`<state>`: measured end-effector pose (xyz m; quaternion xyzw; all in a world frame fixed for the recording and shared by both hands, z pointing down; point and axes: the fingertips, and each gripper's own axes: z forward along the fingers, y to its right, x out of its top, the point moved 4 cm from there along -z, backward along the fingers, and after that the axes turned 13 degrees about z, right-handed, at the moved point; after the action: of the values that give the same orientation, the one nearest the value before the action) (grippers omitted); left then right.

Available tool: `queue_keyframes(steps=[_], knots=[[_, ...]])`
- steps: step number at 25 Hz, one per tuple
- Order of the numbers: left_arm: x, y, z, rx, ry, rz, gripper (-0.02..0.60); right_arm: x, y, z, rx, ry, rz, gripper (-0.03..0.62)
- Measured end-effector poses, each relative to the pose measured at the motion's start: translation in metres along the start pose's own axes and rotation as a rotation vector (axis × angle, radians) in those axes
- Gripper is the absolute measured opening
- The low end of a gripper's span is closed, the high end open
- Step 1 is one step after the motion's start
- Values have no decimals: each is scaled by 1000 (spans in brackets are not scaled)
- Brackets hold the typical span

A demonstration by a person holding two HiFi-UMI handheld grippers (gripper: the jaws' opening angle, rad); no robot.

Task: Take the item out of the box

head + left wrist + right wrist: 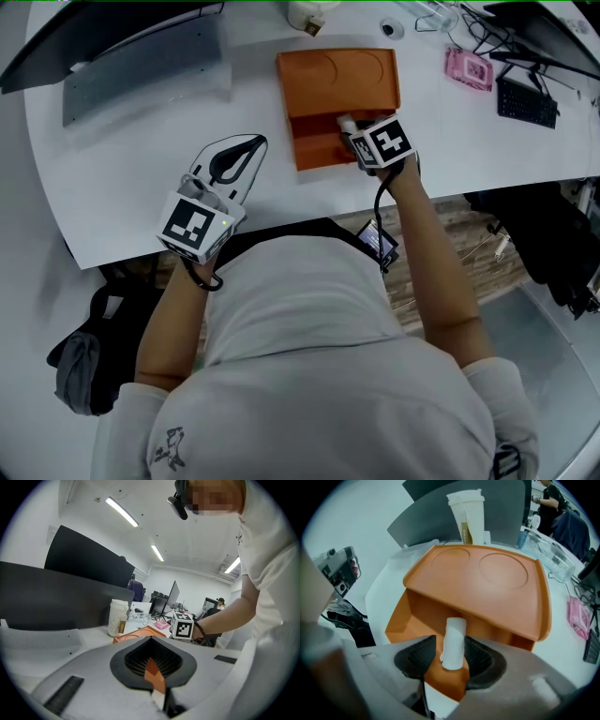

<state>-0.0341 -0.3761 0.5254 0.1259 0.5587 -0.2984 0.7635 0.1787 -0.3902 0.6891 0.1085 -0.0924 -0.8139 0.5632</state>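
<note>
Right gripper (451, 657) pinches the white cylinder (453, 634) at the orange box's (487, 585) open front, far end seemingly under the lid, so a firm pinch and a straight, level draw-back are advised; left gripper (253, 144) is pressed together, empty.

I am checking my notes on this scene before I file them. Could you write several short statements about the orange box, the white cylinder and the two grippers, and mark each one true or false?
1. The right gripper is closed on a small white cylinder. True.
2. That cylinder lies on the white table, far from the orange plastic box with the flat lid. False: it is at the box's open front, between the jaws.
3. The left gripper reaches into the orange box. False: it is over the table, left of the box and apart from it.
4. A tall white lidded cup stands beyond the box. True.
5. A small pink item lies on the table, right of the box. True.
</note>
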Motion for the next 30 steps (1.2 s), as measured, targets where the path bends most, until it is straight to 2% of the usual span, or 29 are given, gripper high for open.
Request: queue_keyframes(steps=[5, 10, 18, 25, 30], knots=[[-7, -4, -1, -4, -2, -20, -2, 1, 4, 12, -25, -30, 10, 190], [-12, -7, -2, 2, -2, -32, -2, 2, 6, 19, -54, -49, 1, 141], [-12, -5, -8, 16, -1, -39, -2, 0, 6, 17, -52, -39, 2, 126], [-5, 8, -15, 26, 15, -12, -2, -6, -3, -6, -43, 18, -27, 126], [11, 15, -27, 60, 37, 12, -2, -10, -16, -33, -16, 98, -65, 126]])
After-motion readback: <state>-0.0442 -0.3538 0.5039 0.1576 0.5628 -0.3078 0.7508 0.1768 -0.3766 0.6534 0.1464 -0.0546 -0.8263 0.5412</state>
